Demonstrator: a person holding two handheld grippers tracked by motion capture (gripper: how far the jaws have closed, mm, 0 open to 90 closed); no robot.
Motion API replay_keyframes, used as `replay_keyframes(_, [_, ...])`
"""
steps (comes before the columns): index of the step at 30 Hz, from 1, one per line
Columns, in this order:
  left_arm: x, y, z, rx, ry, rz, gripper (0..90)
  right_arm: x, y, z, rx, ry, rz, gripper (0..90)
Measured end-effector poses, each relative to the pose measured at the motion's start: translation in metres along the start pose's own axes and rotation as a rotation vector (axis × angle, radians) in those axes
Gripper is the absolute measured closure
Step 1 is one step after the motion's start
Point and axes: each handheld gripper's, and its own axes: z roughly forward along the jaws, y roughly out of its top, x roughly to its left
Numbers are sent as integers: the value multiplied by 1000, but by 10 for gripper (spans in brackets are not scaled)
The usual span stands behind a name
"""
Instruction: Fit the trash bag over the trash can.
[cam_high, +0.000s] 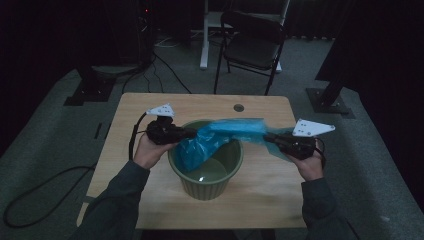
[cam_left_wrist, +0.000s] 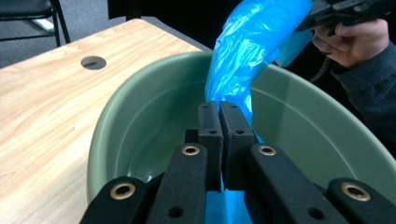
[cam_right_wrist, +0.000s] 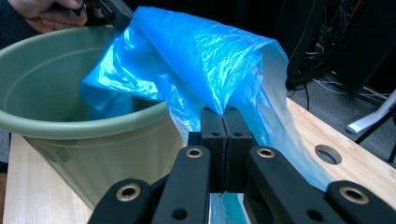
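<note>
A: Since I've got both ends pinched, left gripper and right gripper each clamped tight on the blue bag over the green bucket, how do I line it?

B: Spread the mouth apart, drop it past the rim. Table has room; the chair behind is well apart.
</note>
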Motion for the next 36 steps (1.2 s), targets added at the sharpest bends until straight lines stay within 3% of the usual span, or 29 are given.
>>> replay_keyframes(8, [-1,0,-7,-47,5,9,685,3,4,8,8,30,-17,898])
replay_keyframes(15, [-5,6,-10,-63,19,31,586,7,9,13,11,48,-32,898])
replay_keyframes(17, [-11,13,-10,-82,12,61,557,8,11,16,11,59,-38,898])
replay_keyframes(22, [-19,22,-3,-67,22,104,513,10,13,19,15,69,-46,898])
replay_keyframes(25, [-22,26,2,-64,24,115,510,10,14,20,13,75,-48,898])
replay_keyframes(29, [-27,32,16,-20,60,144,538,14,17,22,12,94,-56,898])
replay_keyframes(32, [-27,33,20,-2,67,141,608,15,18,22,12,101,-62,898])
replay_keyframes(34, [-26,31,23,21,59,136,730,17,19,22,10,113,-66,897])
replay_keyframes(36, [-26,31,24,27,56,136,793,17,19,22,11,116,-68,896])
